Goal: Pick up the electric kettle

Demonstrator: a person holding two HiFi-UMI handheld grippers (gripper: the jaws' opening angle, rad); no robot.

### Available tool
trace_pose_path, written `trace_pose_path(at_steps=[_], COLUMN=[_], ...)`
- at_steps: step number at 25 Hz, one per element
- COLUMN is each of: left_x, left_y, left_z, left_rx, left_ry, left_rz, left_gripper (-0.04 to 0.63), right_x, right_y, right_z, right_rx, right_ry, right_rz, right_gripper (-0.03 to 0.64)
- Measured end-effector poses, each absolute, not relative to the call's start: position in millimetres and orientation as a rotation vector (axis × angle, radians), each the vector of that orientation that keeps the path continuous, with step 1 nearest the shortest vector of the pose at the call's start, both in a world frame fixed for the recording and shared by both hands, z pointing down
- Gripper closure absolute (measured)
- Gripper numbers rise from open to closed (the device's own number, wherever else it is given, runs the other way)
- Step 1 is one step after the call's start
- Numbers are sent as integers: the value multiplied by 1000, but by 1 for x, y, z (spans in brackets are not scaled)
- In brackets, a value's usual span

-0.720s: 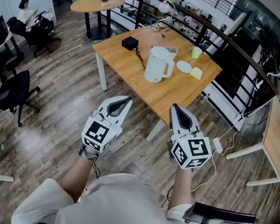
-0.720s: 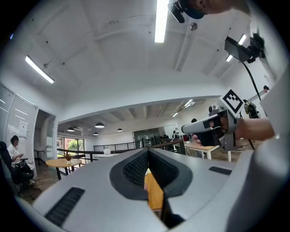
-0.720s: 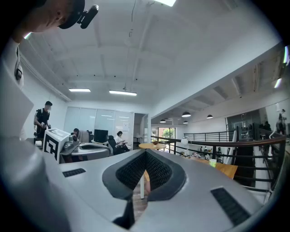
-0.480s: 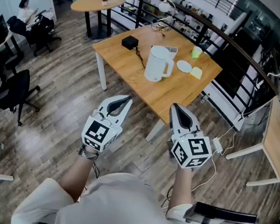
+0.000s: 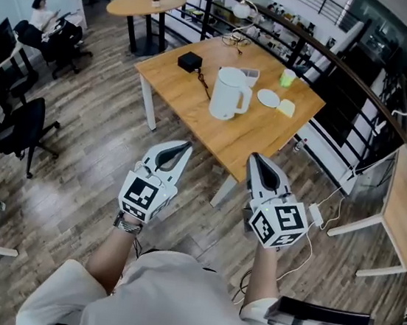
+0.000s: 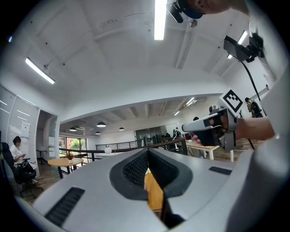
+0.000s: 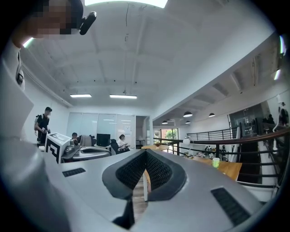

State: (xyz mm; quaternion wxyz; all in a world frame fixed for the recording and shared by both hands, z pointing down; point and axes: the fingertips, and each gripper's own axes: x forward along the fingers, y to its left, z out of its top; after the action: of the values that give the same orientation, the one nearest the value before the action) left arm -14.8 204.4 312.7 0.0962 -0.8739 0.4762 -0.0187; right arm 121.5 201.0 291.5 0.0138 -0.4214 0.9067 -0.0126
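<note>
The white electric kettle (image 5: 227, 93) stands upright near the middle of the wooden table (image 5: 196, 101), handle to the right. Both grippers hover over the floor, short of the table's near corner and well apart from the kettle. My left gripper (image 5: 185, 146) is shut and holds nothing; my right gripper (image 5: 254, 157) is shut and empty too. In the left gripper view the left gripper (image 6: 147, 152) has its jaws together, and the right gripper (image 6: 213, 129) shows to the side. In the right gripper view the right gripper (image 7: 145, 153) is shut.
On the table sit a black box (image 5: 189, 62) with a cable, a green cup (image 5: 287, 76), a white saucer (image 5: 267, 96) and a yellow item (image 5: 286, 106). A round table (image 5: 145, 3), black office chair (image 5: 22, 130), curved railing (image 5: 336, 60) and side table (image 5: 399, 199) surround it.
</note>
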Motion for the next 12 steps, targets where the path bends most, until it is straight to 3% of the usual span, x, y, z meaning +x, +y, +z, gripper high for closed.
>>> trace_pose_path(at_steps=[12], left_x=[13], left_y=[201], left_z=[328], left_rx=[-2573], left_ry=[1483], left_rz=[-79], left_gripper=[589], right_x=[151], right_y=[192], right_z=[309], right_rx=[-1244], right_ry=[2855], right_rz=[-106], right_gripper=[607])
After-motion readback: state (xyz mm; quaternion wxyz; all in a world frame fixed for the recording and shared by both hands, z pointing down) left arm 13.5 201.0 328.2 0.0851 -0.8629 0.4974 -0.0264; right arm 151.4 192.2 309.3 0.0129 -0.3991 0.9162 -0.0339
